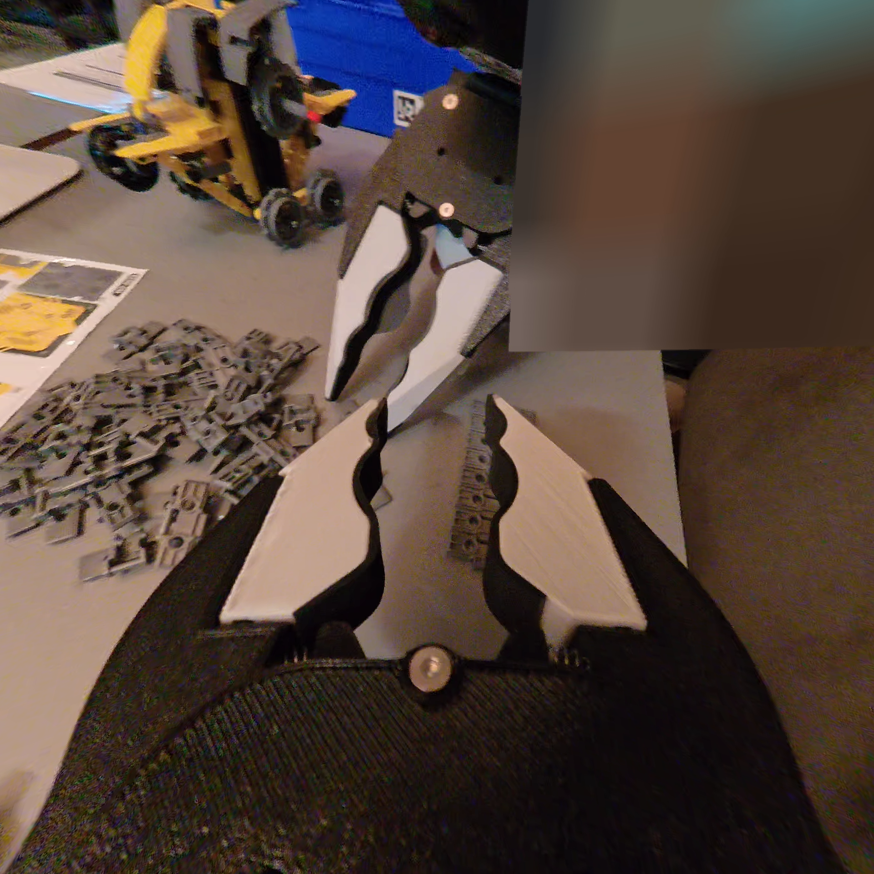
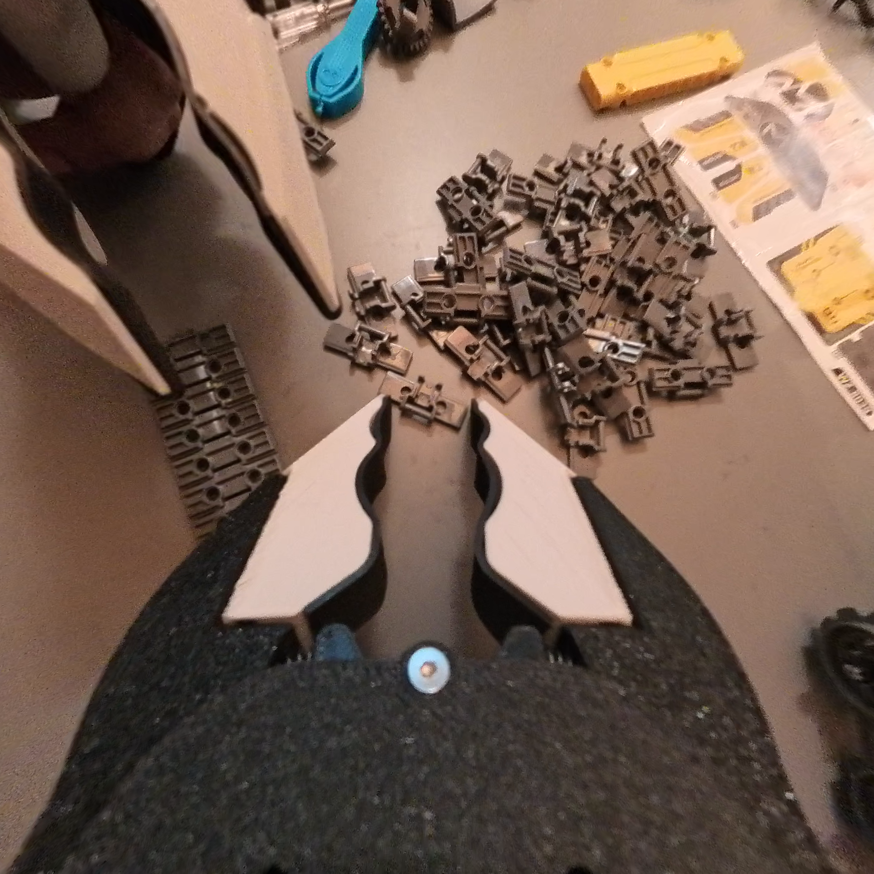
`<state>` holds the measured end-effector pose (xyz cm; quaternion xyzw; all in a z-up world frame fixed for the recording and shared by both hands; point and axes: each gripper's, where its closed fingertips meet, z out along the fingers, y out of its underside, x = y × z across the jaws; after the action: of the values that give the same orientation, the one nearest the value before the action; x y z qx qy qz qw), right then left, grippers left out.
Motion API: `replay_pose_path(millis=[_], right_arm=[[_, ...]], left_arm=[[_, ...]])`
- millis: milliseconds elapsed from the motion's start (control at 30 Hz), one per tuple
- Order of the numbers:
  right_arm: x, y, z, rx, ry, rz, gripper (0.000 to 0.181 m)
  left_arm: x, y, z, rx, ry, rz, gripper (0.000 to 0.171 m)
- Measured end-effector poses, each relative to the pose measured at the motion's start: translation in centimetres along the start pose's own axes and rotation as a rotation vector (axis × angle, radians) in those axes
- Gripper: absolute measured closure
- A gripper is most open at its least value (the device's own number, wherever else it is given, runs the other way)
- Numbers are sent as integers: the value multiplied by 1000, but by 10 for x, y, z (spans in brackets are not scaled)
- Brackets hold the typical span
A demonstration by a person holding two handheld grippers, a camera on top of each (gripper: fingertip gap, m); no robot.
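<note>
My left gripper [image 1: 437, 402] is open and empty, low over the grey table [image 1: 213, 284]. Its right finger sits at the end of an assembled strip of dark grey track links [image 1: 473, 501]. In the right wrist view that gripper [image 2: 246, 347] shows at upper left, one fingertip touching the strip [image 2: 213, 425]. My right gripper [image 2: 429, 404] is open, its tips on either side of a single loose grey track link [image 2: 425, 407], apart from it. A pile of loose track links [image 2: 591, 293] lies just beyond; it also shows in the left wrist view [image 1: 165, 416]. The right gripper [image 1: 362, 406] shows there too.
A yellow and black toy vehicle [image 1: 213, 118] stands at the back, with a blue bin [image 1: 378, 61] behind it. Sticker sheets [image 2: 780, 189] lie past the pile. A blue tool [image 2: 340, 71], a yellow block [image 2: 662, 66] and a black wheel [image 2: 846, 662] lie around. The table edge [image 1: 671, 449] is at right. My hands' fingertips stand some 7 cm from each other.
</note>
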<state>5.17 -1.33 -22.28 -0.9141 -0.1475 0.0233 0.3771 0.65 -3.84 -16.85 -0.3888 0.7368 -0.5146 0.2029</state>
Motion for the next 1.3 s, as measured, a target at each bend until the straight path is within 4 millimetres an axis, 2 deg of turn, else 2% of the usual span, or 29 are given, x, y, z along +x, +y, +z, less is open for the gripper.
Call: replay_pose_path(millis=[67, 267, 333, 433, 533, 600, 700, 800, 867, 933, 967, 1067, 1167, 1233, 1300], right_arm=[[1, -1, 1, -8, 15, -36, 163], [-2, -3, -7, 30, -11, -3, 165], [-14, -16, -19, 124, -114, 84, 165], [-36, -44, -47, 311, -377, 302, 166], [-47, -58, -68, 390, -654, 587, 166], [-52, -58, -72, 396, -784, 711, 165], [-54, -53, -71, 391, -848, 802, 166], [-57, -48, -73, 369, -915, 886, 164], [-52, -41, -69, 355, -851, 913, 152], [-42, -32, -67, 355, -692, 842, 141], [-37, -28, -67, 357, -585, 754, 138], [-22, -26, -77, 368, -195, 337, 136], [-12, -16, -76, 233, 142, -69, 128], [-10, -5, -67, 108, 274, -265, 123], [-15, -3, -59, 66, 327, -429, 123]], left_arm=[[-8, 0, -1, 1, -45, -14, 131], [-14, 2, 0, -13, -96, 6, 120], [-13, 1, 0, -9, -93, 7, 116], [-8, -5, 0, 28, -79, 32, 117], [3, -16, -2, 82, -75, 134, 144], [3, -19, -2, 95, -105, 175, 150], [13, -14, 1, 70, -41, 169, 165], [19, -10, 3, 49, 9, 154, 169], [23, -7, 5, 31, 62, 102, 171], [26, -5, 7, 20, 107, 35, 171], [25, -5, 7, 18, 122, -1, 171], [21, -6, 7, 25, 186, -163, 171], [16, -8, 7, 41, 237, -328, 171], [12, -7, 6, 50, 250, -411, 171], [10, -5, 6, 46, 264, -474, 171]])
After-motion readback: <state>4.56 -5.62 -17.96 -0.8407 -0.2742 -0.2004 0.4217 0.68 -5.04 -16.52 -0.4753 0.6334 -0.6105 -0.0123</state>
